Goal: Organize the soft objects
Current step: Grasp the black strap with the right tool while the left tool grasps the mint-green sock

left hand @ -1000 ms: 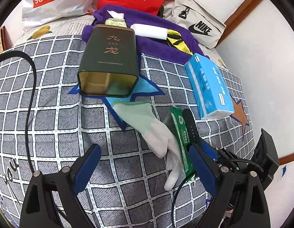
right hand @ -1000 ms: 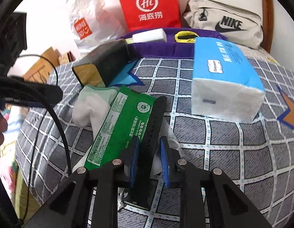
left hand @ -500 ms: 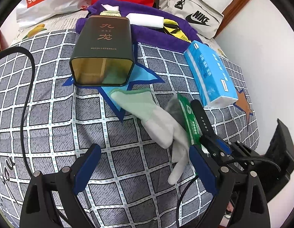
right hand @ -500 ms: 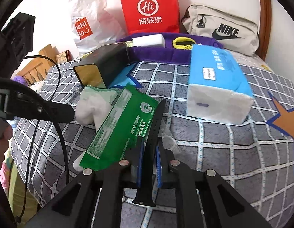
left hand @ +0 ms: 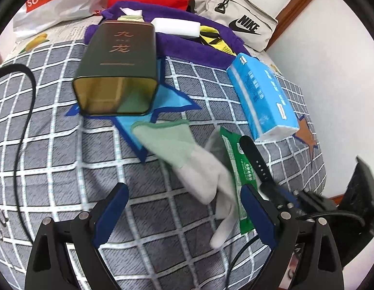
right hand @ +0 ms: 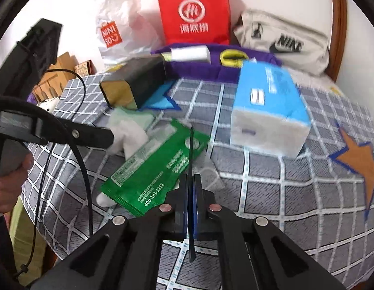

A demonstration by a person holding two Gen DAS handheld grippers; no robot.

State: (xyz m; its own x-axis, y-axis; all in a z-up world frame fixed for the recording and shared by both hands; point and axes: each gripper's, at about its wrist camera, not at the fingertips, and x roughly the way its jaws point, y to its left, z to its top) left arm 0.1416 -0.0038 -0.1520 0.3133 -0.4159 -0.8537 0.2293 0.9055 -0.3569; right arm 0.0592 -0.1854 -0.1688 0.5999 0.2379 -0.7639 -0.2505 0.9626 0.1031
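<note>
My right gripper (right hand: 190, 183) is closing its jaws tight on a black strap (right hand: 191, 145), which stands on edge between the pads. The strap (left hand: 253, 152) crosses a green packet (right hand: 158, 169) lying on the checked bedspread (right hand: 271, 193). A pale green and white glove (left hand: 187, 149) lies partly under the packet (left hand: 237, 169). My left gripper (left hand: 183, 191) hangs open just in front of the glove, with nothing between its fingers. One of its fingers (right hand: 90, 134) shows in the right wrist view, at the left.
A blue tissue pack (left hand: 262, 101) lies to the right and a dark tin (left hand: 119, 60) behind the glove. Further back a purple towel (left hand: 191, 46) holds a white sponge (left hand: 177, 25). Bags (right hand: 194, 12) line the wall. A black cable (left hand: 25, 120) runs at the left.
The right gripper's jaws went from apart around the flat strap to pinched on it, and the strap has turned on edge. The left gripper stays open and has barely moved.
</note>
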